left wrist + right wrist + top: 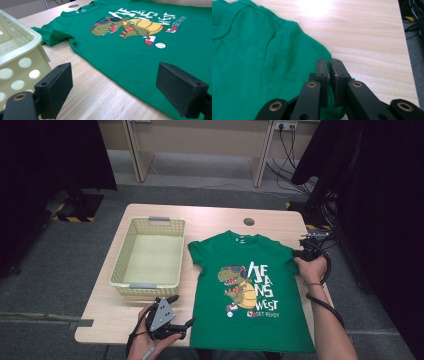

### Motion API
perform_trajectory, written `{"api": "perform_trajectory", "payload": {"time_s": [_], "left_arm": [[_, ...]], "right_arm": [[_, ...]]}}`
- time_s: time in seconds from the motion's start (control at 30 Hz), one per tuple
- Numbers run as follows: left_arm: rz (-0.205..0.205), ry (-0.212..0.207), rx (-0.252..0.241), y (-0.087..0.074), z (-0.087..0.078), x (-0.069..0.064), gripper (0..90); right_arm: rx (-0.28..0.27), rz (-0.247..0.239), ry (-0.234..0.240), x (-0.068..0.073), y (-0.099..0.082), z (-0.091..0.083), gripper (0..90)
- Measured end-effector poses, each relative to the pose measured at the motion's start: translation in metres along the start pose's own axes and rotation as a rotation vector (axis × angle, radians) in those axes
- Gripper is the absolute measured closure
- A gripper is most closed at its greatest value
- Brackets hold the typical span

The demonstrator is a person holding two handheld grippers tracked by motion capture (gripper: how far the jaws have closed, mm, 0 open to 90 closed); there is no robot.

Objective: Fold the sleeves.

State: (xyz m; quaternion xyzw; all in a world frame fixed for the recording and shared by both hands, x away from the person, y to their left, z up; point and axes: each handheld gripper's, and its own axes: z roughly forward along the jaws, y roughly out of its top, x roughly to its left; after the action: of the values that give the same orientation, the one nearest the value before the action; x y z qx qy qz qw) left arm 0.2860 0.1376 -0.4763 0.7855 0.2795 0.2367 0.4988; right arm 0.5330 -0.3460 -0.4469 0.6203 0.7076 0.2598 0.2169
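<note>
Right fingers (329, 75): pressed together on the hem of the T-shirt's sleeve (322, 53), a fold of green cloth pinched between them.
Left fingers (53, 87): spread wide, holding nothing, low over the bare wood beside the shirt's side edge.
T-shirt (250, 290): flat, print side up, on the right half of the tabletop (210, 220).
Risk: the pinch sits at the very hem, so a pull could slip the cloth free or drag and wrinkle the whole shirt.
Cloth: soft green knit, dinosaur print.
Basket (120, 265): pale perforated plastic, rectangular, left of the shirt.
Tabletop: smooth light woodgrain.
</note>
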Motion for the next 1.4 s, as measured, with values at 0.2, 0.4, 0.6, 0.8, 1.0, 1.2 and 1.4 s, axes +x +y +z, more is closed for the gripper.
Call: {"api": "perform_trajectory", "payload": {"time_s": [0.2, 0.4, 0.6, 0.8, 1.0, 1.2, 1.4], "left_arm": [[0.000, 0.003, 0.004, 0.000, 0.000, 0.000, 13.1], [-0.001, 0.004, 0.005, 0.000, 0.000, 0.000, 13.1], [0.001, 0.005, 0.004, 0.000, 0.000, 0.000, 13.1], [0.007, 0.005, 0.005, 0.000, 0.000, -0.001, 13.1], [0.011, 0.005, 0.006, 0.000, 0.000, -0.001, 13.1], [0.012, 0.005, 0.007, 0.000, 0.001, -0.001, 13.1], [0.014, 0.005, 0.006, 0.000, 0.001, -0.001, 13.2]], "right_arm": [[-0.035, -0.014, 0.005, 0.004, 0.006, -0.009, 85.6], [-0.076, -0.042, 0.018, 0.014, 0.013, -0.021, 85.6], [-0.112, -0.106, 0.040, 0.035, 0.017, -0.032, 85.6], [-0.122, -0.171, 0.061, 0.057, 0.019, -0.036, 85.3], [-0.116, -0.229, 0.087, 0.077, 0.013, -0.035, 85.1], [-0.095, -0.266, 0.103, 0.091, 0.007, -0.029, 84.3], [-0.074, -0.281, 0.119, 0.098, 0.000, -0.022, 80.6]]}}
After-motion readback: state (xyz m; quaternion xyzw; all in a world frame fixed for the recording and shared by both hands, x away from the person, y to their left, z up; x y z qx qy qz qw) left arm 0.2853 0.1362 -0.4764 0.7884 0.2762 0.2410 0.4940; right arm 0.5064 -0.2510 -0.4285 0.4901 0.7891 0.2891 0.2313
